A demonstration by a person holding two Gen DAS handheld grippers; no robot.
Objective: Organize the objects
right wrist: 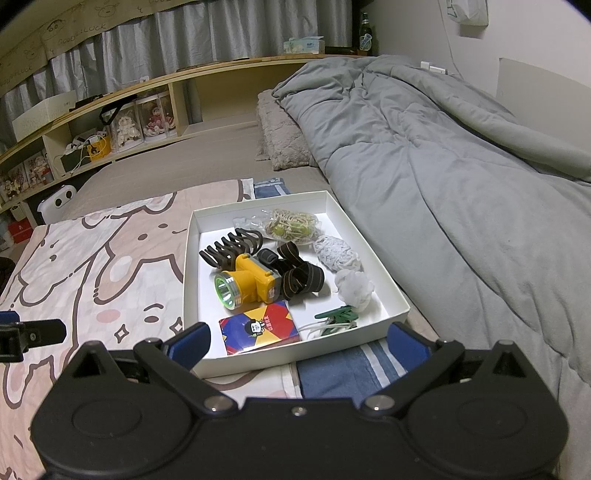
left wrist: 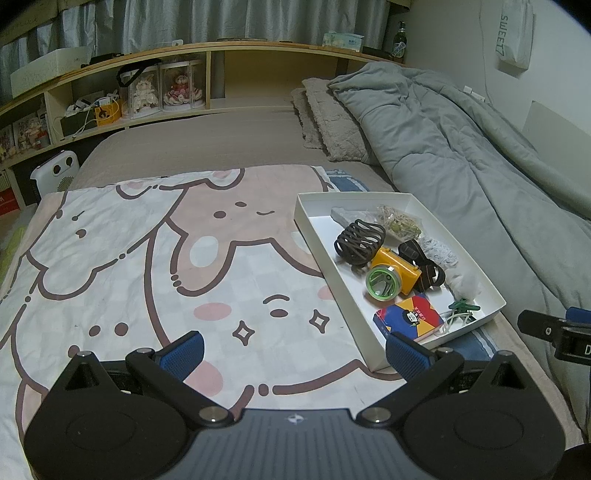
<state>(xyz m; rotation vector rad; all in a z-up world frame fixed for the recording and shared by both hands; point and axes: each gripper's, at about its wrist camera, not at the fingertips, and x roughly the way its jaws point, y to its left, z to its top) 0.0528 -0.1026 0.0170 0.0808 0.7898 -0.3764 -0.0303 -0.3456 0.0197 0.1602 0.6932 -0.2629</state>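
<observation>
Right wrist view: right gripper (right wrist: 298, 345) spread wide, empty, over the white tray's (right wrist: 190, 258) near edge holding the headlamp (right wrist: 245, 286). Left gripper (left wrist: 293, 354) likewise wide, empty, above the blanket (left wrist: 129, 258).

Crumpled grey quilted duvet (right wrist: 443, 177) along the right side of the bed, with fuzzy beige pillows (left wrist: 328, 118) at its head end. Curved wooden headboard shelf (left wrist: 221, 51) behind — two clear-cased dolls (left wrist: 162, 90) in a cubby, a tissue box (left wrist: 341, 40) and a green glass bottle (left wrist: 399, 40) on top. Grey pleated curtains (left wrist: 221, 18) above. White heater-like appliance (left wrist: 55, 171) at the bedside, left.
</observation>
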